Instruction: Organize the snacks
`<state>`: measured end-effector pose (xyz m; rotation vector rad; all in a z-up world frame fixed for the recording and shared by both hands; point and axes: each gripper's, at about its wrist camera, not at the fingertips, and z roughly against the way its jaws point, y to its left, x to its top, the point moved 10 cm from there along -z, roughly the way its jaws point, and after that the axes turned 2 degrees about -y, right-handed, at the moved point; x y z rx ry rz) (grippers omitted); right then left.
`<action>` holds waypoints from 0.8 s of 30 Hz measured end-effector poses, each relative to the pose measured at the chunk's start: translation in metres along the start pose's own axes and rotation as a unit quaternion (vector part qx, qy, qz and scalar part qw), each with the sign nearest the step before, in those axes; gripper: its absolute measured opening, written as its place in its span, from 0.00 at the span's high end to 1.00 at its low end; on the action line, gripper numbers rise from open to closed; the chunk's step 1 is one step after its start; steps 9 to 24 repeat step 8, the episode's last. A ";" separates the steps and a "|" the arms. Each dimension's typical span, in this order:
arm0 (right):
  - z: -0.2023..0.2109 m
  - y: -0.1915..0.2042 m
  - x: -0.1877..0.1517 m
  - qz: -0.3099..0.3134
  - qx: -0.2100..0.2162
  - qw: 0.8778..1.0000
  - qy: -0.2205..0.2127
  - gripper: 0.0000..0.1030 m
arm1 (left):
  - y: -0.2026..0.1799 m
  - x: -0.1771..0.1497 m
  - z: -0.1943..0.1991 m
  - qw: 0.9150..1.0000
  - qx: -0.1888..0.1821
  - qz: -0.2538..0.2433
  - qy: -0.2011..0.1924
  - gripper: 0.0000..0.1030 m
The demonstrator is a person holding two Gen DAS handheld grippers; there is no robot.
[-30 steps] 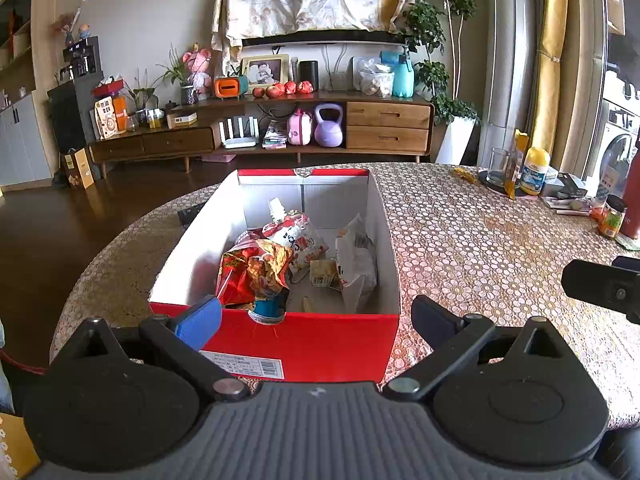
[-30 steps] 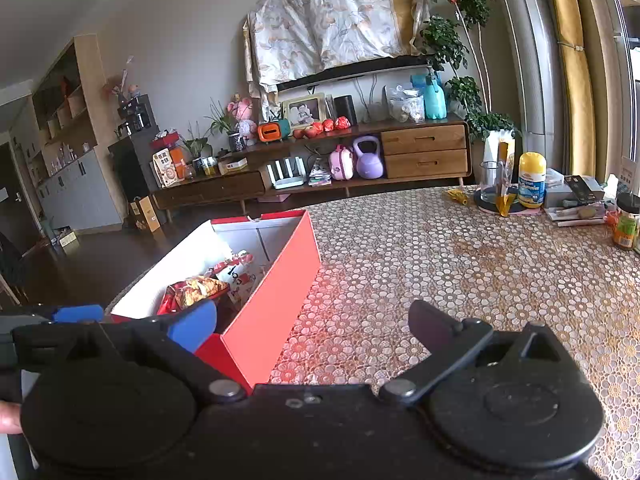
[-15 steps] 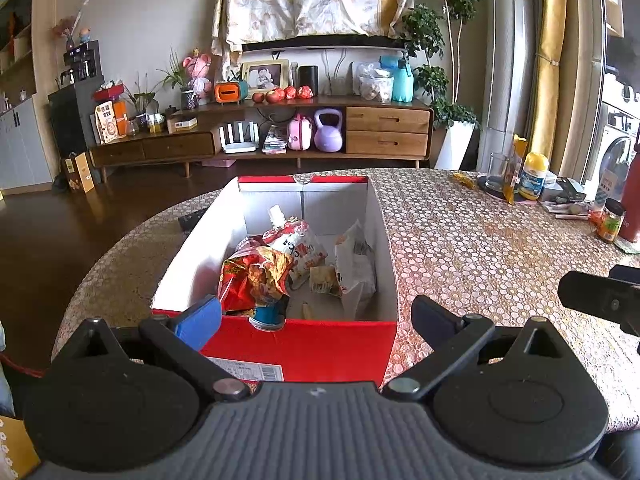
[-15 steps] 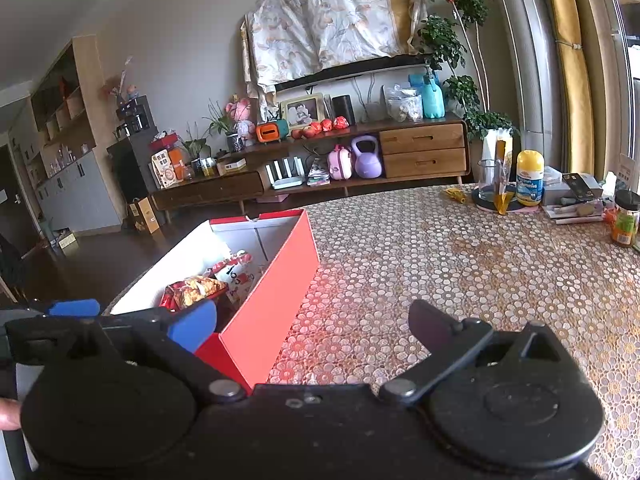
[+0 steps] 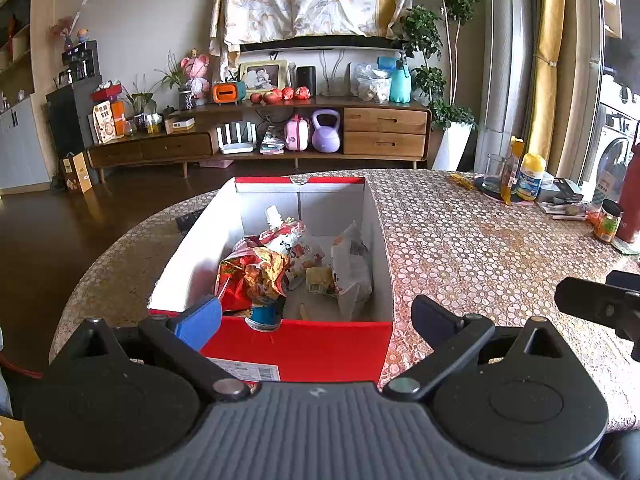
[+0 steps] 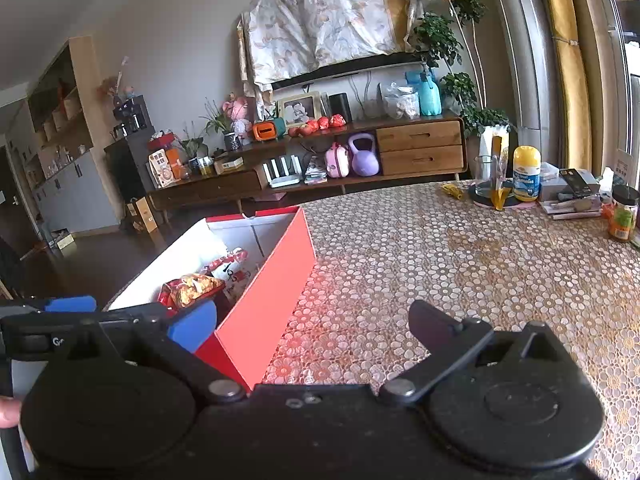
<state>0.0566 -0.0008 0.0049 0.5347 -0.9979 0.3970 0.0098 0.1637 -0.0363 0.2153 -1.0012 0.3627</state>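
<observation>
Honestly, the snacks already sit piled in the red cardboard box with white inside (image 5: 276,344) near the desk's (image 5: 480,248) left edge. Both the left gripper (image 5: 316,316) and right gripper (image 6: 312,324) hang released, jaws empty. Risk: reaching in could snag the crinkly red-and-yellow foil snack bag (image 5: 252,276) or shove the box off.

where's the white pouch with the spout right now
The white spouted pouch lies inside the red box, toward the back, leaning just behind the crinkled red and yellow snack bag. In the left wrist view it sits at centre frame.
</observation>
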 end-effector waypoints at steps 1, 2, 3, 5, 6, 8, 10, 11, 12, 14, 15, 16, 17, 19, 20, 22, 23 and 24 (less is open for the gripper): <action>0.000 0.000 -0.001 -0.001 0.000 1.000 0.000 0.00 | 0.001 0.000 0.000 1.000 0.000 0.000 -0.001 0.01; 0.000 0.000 0.000 -0.001 0.000 1.000 0.000 0.00 | 0.001 0.000 0.001 1.000 0.003 -0.001 -0.003 0.01; 0.001 0.000 0.000 -0.001 0.000 1.000 0.000 0.00 | 0.001 -0.001 0.002 1.000 0.006 -0.003 -0.005 0.01; 0.001 -0.001 0.000 -0.001 -0.001 1.000 0.000 0.00 | 0.002 0.000 0.003 1.000 0.008 -0.003 -0.009 0.01; 0.001 -0.001 -0.001 -0.002 -0.001 1.000 0.000 0.00 | 0.002 0.000 0.003 1.000 0.006 -0.002 -0.008 0.01; 0.002 -0.001 -0.001 -0.003 -0.002 1.000 -0.001 0.00 | 0.003 0.001 0.004 1.000 0.008 -0.001 -0.010 0.01; 0.002 -0.001 -0.001 -0.003 -0.002 1.000 -0.001 0.00 | 0.003 0.001 0.004 1.000 0.008 -0.001 -0.010 0.01; 0.002 -0.001 -0.001 -0.003 -0.002 1.000 -0.001 0.00 | 0.003 0.001 0.004 1.000 0.008 -0.001 -0.010 0.01; 0.002 -0.001 -0.001 -0.003 -0.002 1.000 -0.001 0.00 | 0.003 0.001 0.004 1.000 0.008 -0.001 -0.010 0.01; 0.002 -0.001 -0.001 -0.003 -0.002 1.000 -0.001 0.00 | 0.003 0.001 0.004 1.000 0.008 -0.001 -0.010 0.01; 0.002 -0.001 -0.001 -0.003 -0.002 1.000 -0.001 0.00 | 0.003 0.001 0.004 1.000 0.008 -0.001 -0.010 0.01; 0.002 -0.001 -0.001 -0.003 -0.002 1.000 -0.001 0.00 | 0.003 0.001 0.004 1.000 0.008 -0.001 -0.010 0.01; 0.002 -0.001 -0.001 -0.003 -0.002 1.000 -0.001 0.00 | 0.003 0.001 0.004 1.000 0.008 -0.001 -0.010 0.01; 0.002 -0.001 -0.001 -0.003 -0.002 1.000 -0.001 0.00 | 0.003 0.001 0.004 1.000 0.008 -0.001 -0.010 0.01; 0.002 -0.001 -0.001 -0.003 -0.002 1.000 -0.001 0.00 | 0.003 0.001 0.004 1.000 0.008 -0.001 -0.010 0.01; 0.002 -0.001 -0.001 -0.003 -0.002 1.000 -0.001 0.00 | 0.003 0.001 0.004 1.000 0.008 -0.001 -0.010 0.01; 0.002 -0.001 -0.001 -0.003 -0.002 1.000 -0.001 0.00 | 0.003 0.001 0.004 1.000 0.008 -0.001 -0.010 0.01; 0.002 -0.001 -0.001 -0.003 -0.002 1.000 -0.001 0.00 | 0.003 0.001 0.004 1.000 0.008 -0.001 -0.010 0.01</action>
